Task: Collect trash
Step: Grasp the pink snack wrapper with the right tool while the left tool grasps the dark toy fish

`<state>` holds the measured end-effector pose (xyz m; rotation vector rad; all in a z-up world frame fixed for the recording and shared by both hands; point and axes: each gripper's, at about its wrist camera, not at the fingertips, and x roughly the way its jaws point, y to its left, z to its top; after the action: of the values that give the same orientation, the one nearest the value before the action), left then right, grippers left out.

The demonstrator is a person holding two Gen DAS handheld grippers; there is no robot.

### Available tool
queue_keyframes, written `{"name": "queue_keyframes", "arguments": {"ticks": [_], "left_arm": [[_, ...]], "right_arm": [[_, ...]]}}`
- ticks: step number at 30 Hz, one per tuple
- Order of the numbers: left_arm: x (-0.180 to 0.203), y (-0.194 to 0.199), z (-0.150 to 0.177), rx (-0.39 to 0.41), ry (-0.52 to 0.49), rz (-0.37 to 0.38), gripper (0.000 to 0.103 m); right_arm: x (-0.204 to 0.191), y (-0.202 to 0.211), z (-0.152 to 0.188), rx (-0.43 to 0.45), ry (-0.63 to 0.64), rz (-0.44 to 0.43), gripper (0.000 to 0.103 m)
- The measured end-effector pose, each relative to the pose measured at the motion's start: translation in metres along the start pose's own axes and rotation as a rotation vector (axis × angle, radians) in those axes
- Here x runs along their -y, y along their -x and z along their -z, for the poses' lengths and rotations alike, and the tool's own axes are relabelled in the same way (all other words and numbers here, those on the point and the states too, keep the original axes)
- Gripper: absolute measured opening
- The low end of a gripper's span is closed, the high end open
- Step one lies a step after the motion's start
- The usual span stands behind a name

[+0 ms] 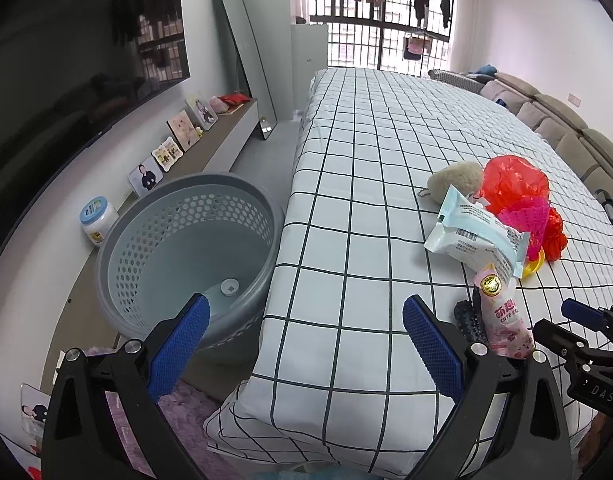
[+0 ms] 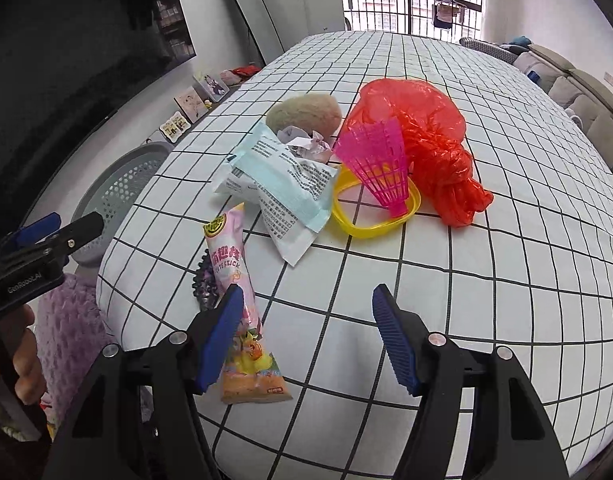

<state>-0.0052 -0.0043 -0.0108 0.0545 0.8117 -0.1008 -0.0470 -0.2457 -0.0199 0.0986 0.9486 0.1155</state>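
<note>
A pile of trash lies on the checked bed [image 2: 486,260]: a pink snack-stick packet [image 2: 242,292], a light blue and white wrapper [image 2: 284,184], crumpled paper [image 2: 310,144], a red plastic bag [image 2: 422,136], a pink shuttlecock [image 2: 380,164] on a yellow ring [image 2: 370,224], and a black comb-like piece [image 2: 204,284]. My right gripper [image 2: 306,336] is open, its left finger beside the pink packet. My left gripper [image 1: 306,344] is open and empty over the bed's corner, between the grey perforated basket [image 1: 178,256] and the trash. The pink packet [image 1: 502,316] shows to its right.
A beige fuzzy ball [image 2: 304,114] lies behind the wrapper. The basket stands on the floor left of the bed, by a low shelf with photo frames [image 1: 182,130] and a jar [image 1: 96,218]. A mirror [image 1: 246,52] leans on the wall. A sofa [image 1: 566,128] runs along the right.
</note>
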Motion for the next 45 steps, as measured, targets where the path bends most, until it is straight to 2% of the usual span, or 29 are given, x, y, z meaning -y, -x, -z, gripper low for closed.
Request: {"name": "queue_keyframes", "arguments": {"ticks": [3,15,17,19,21,24,26,27,35,45], "left_arm": [[0.0,0.0,0.001,-0.002,0.0,0.002,0.095],[0.004,-0.001,0.003,-0.014,-0.005,0.007,0.095],[0.005,-0.002,0.003,-0.017,-0.008,0.009,0.095],[0.007,-0.003,0.004,-0.023,-0.012,0.014,0.095],[0.008,-0.004,0.004,-0.027,-0.017,0.017,0.095],[0.012,-0.005,0.004,-0.029,-0.023,0.018,0.095],[0.014,-0.006,0.005,-0.032,-0.024,0.022,0.095],[0.015,-0.006,0.005,-0.034,-0.025,0.024,0.095],[0.04,-0.008,0.007,-0.051,-0.065,0.074,0.095],[0.086,-0.028,0.012,-0.116,-0.133,0.146,0.095]], "right_arm": [[-0.004,0.003,-0.001,0.011,0.016,-0.014,0.064],[-0.016,-0.024,0.001,-0.039,0.043,-0.053,0.062],[-0.018,-0.027,0.002,-0.046,0.05,-0.056,0.054],[-0.019,-0.031,0.002,-0.057,0.051,-0.065,0.041],[-0.02,-0.031,0.003,-0.059,0.051,-0.071,0.038],[-0.022,-0.028,0.004,-0.051,0.058,-0.07,0.02],[-0.021,-0.024,0.005,-0.041,0.054,-0.072,0.017],[-0.019,-0.022,0.005,-0.037,0.05,-0.071,0.011],[0.005,0.004,0.008,0.023,-0.014,-0.058,0.01],[0.042,0.035,0.021,0.086,-0.098,-0.015,0.01]]}}
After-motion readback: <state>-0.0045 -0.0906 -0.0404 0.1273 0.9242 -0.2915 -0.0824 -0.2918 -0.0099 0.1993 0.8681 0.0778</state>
